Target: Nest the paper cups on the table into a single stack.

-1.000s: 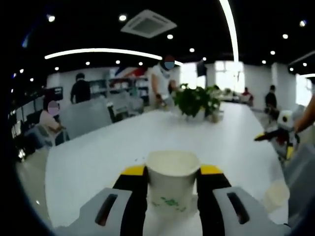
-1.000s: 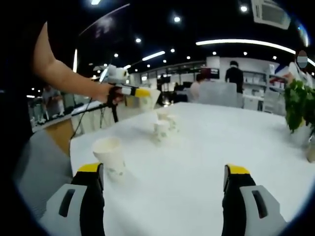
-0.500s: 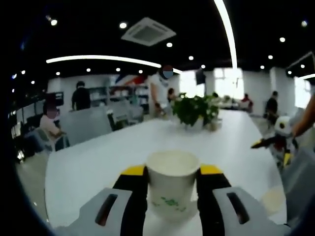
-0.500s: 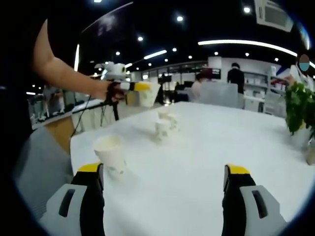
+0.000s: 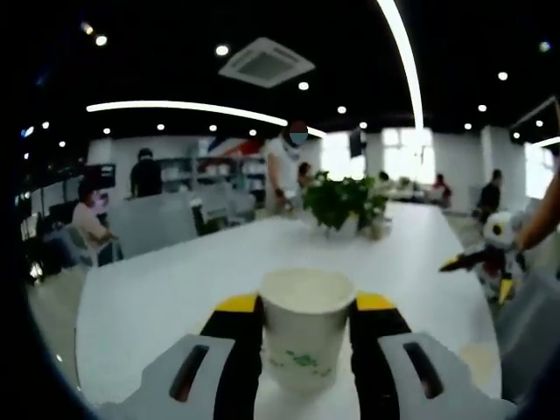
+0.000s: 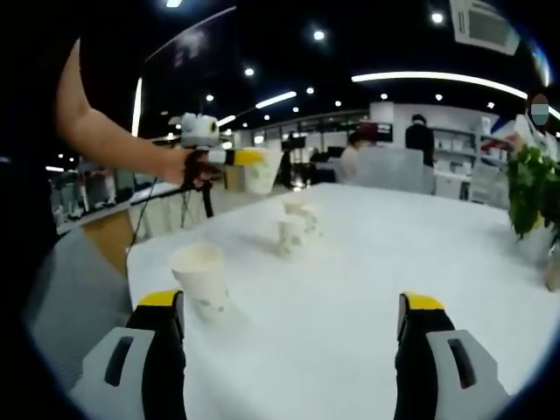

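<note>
Clearly at risk of a spill or a crush: held cup (image 5: 305, 337) clamped upright between the jaws of the left gripper (image 5: 306, 325), thin paper wall liable to buckle under too hard a squeeze, and liable to slip or land askew if lowered off-centre over a standing cup. Seen from the right gripper view, carried in the air to the left of the cup pair (image 6: 295, 229), which stands mid-table (image 6: 420, 254), one cup touching or just behind the other; hard to tell which. Nearest cup (image 6: 202, 279) upright, well left of the pair, just beside the left jaw of the right gripper (image 6: 296, 317). Jaws of that gripper wide apart, nothing between them; could easily knock the nearest cup over on a careless approach.
</note>
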A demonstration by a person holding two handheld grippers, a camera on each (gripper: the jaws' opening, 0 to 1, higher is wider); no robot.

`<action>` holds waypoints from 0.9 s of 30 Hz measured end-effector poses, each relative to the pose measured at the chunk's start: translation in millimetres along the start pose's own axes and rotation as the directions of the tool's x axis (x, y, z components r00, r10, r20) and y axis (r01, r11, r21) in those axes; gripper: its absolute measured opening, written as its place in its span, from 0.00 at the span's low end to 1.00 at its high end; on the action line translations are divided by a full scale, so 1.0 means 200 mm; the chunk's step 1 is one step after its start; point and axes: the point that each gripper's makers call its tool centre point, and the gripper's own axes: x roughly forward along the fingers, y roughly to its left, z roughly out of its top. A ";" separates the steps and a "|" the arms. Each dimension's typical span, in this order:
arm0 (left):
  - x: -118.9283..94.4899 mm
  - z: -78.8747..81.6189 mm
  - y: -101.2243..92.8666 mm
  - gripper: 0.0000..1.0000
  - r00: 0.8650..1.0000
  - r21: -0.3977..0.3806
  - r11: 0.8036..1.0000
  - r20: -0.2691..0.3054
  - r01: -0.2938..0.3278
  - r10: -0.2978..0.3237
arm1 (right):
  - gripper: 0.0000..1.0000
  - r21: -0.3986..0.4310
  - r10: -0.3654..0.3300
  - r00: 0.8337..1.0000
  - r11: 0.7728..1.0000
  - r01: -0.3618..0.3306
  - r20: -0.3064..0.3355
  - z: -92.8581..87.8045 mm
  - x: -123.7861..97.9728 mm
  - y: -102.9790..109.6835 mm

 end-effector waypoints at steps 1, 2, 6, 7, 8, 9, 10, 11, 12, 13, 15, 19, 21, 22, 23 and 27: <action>0.00 0.00 -0.02 0.38 1.000 0.002 1.000 0.002 -0.002 0.002 | 1.00 0.001 0.000 1.000 1.000 0.000 0.000 0.00 0.00 0.00; -0.01 0.00 -0.02 0.38 1.000 0.004 1.000 0.004 -0.005 0.005 | 1.00 -0.001 0.000 1.000 1.000 0.000 -0.001 0.00 0.00 0.00; -0.02 0.00 -0.03 0.38 1.000 0.017 1.000 0.007 -0.013 0.013 | 1.00 -0.008 -0.002 1.000 1.000 0.002 -0.002 -0.01 -0.01 0.00; -0.02 0.00 -0.04 0.38 1.000 0.026 1.000 0.011 -0.013 0.012 | 1.00 -0.011 -0.004 1.000 1.000 0.004 -0.003 -0.01 -0.01 0.00; -0.03 0.01 -0.05 0.38 1.000 0.031 0.999 0.013 -0.015 0.015 | 0.98 -0.016 -0.005 1.000 1.000 0.005 -0.006 -0.01 -0.01 0.00; -0.03 0.01 -0.06 0.38 1.000 0.032 0.999 0.016 -0.016 0.015 | 0.96 -0.019 -0.004 1.000 1.000 0.004 -0.008 -0.01 -0.01 0.01; -0.03 0.01 -0.07 0.38 1.000 0.029 0.999 0.019 -0.014 0.014 | 0.97 -0.020 -0.003 1.000 1.000 0.003 -0.006 0.00 -0.01 0.01; -0.03 0.01 -0.09 0.38 1.000 0.023 1.000 0.021 -0.009 0.009 | 0.98 -0.019 -0.002 1.000 1.000 0.002 -0.003 0.00 -0.01 0.01; -0.03 0.01 -0.10 0.38 1.000 0.028 1.000 0.021 -0.007 0.007 | 1.00 -0.019 -0.002 1.000 1.000 0.002 -0.003 0.00 -0.01 0.01; -0.02 0.01 -0.11 0.38 1.000 0.036 0.999 0.018 -0.005 0.004 | 1.00 -0.018 -0.001 1.000 1.000 0.001 0.001 0.00 -0.01 0.01; -0.02 0.01 -0.13 0.38 1.000 0.028 1.000 0.019 0.000 -0.001 | 1.00 -0.017 0.000 1.000 1.000 0.000 0.003 0.01 -0.01 0.01; -0.03 0.01 -0.18 0.38 1.000 0.029 1.000 0.022 0.006 -0.007 | 1.00 -0.015 0.000 1.000 1.000 -0.001 -0.009 0.00 -0.01 0.01; -0.04 0.01 -0.20 0.38 1.000 0.030 0.999 0.025 0.010 -0.011 | 1.00 -0.019 0.001 1.000 1.000 -0.001 -0.012 0.00 -0.01 0.01; -0.04 0.01 -0.21 0.38 1.000 0.029 0.999 0.026 0.012 -0.013 | 1.00 -0.019 0.002 1.000 1.000 -0.002 -0.012 0.00 -0.02 0.01; -0.04 0.01 -0.21 0.38 1.000 0.029 0.999 0.027 0.013 -0.013 | 1.00 -0.019 0.002 1.000 1.000 -0.002 -0.012 0.00 -0.02 0.01; -0.05 0.01 -0.28 0.38 0.999 0.035 0.999 0.028 0.022 -0.023 | 1.00 -0.022 0.003 1.000 1.000 -0.004 -0.013 0.00 -0.03 0.02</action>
